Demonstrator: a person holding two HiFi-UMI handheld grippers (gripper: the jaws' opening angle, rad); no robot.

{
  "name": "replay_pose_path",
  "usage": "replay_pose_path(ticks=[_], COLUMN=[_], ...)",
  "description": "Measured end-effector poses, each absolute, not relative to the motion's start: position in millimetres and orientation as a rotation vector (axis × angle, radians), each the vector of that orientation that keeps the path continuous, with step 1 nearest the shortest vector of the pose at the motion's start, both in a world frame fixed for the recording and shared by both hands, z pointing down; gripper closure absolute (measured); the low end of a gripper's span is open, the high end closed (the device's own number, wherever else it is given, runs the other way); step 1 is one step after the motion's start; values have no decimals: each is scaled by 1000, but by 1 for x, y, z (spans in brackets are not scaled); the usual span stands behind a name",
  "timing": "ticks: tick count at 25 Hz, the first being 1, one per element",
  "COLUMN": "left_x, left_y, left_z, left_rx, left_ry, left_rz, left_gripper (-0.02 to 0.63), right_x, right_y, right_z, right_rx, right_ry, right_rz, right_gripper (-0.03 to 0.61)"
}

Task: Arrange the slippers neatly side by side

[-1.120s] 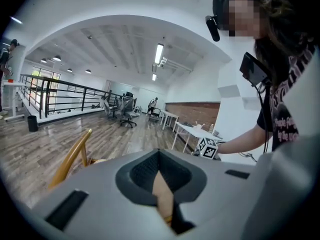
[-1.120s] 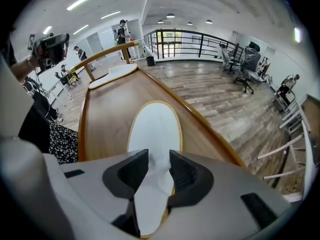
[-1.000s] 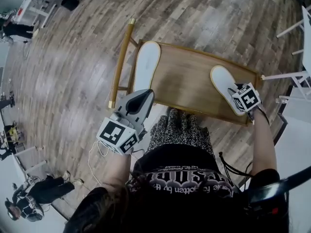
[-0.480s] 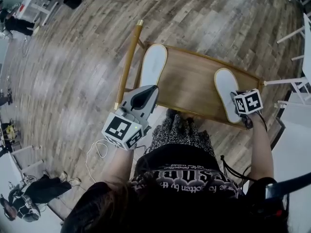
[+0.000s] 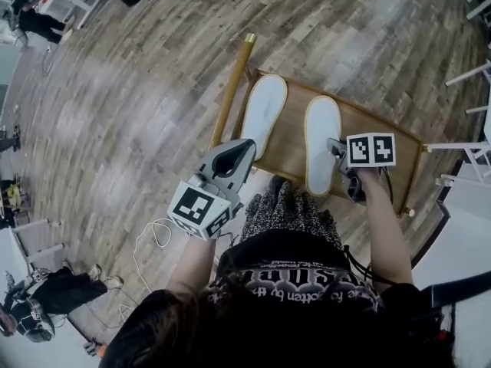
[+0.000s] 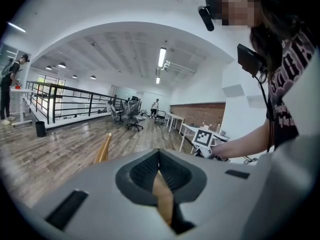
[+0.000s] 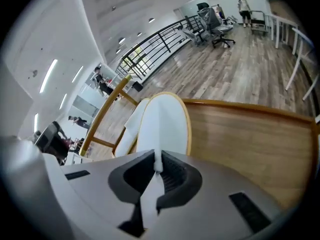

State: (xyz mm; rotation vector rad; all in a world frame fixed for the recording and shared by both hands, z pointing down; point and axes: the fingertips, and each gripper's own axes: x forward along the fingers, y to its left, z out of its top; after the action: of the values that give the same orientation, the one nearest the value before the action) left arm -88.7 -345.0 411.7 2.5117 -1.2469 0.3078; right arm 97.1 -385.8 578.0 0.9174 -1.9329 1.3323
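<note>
Two white slippers lie soles up on a wooden tray table (image 5: 383,133). The left slipper (image 5: 265,112) and the right slipper (image 5: 322,140) lie close together, nearly parallel. My right gripper (image 5: 336,149) has just closed its jaws and is shut on the right slipper's edge; in the right gripper view that slipper (image 7: 165,121) runs out from the right gripper (image 7: 157,165), with the other slipper (image 7: 133,123) behind it. My left gripper (image 5: 242,149) hangs shut and empty just off the left slipper's near end. In the left gripper view the left gripper (image 6: 159,156) holds nothing.
A gold wooden handle bar (image 5: 231,90) runs along the tray's left side. White table legs (image 5: 469,75) stand to the right. A white cable (image 5: 152,236) lies on the plank floor at the left. My patterned skirt (image 5: 288,209) is against the tray's near edge.
The right gripper has shut on the right slipper and carried it left, from the tray's right end to beside the left slipper. The left gripper shifted slightly and stays shut.
</note>
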Motion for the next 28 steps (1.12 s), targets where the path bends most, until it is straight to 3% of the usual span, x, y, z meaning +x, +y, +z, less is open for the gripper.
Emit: replay_pose_path(ticks=[10, 28], left_x=[-84, -90], left_y=[-355, -436], left_z=[424, 428], left_rx=[2532, 2514], left_ry=[-1155, -1208], left_rz=[289, 239], left_gripper=[611, 611], right_x=[28, 19], right_y=[-421, -433], right_z=[600, 632], right_rx=[1202, 1303], right_ry=[-1805, -1678], right_rz=[1392, 1405], right_gripper=[558, 558])
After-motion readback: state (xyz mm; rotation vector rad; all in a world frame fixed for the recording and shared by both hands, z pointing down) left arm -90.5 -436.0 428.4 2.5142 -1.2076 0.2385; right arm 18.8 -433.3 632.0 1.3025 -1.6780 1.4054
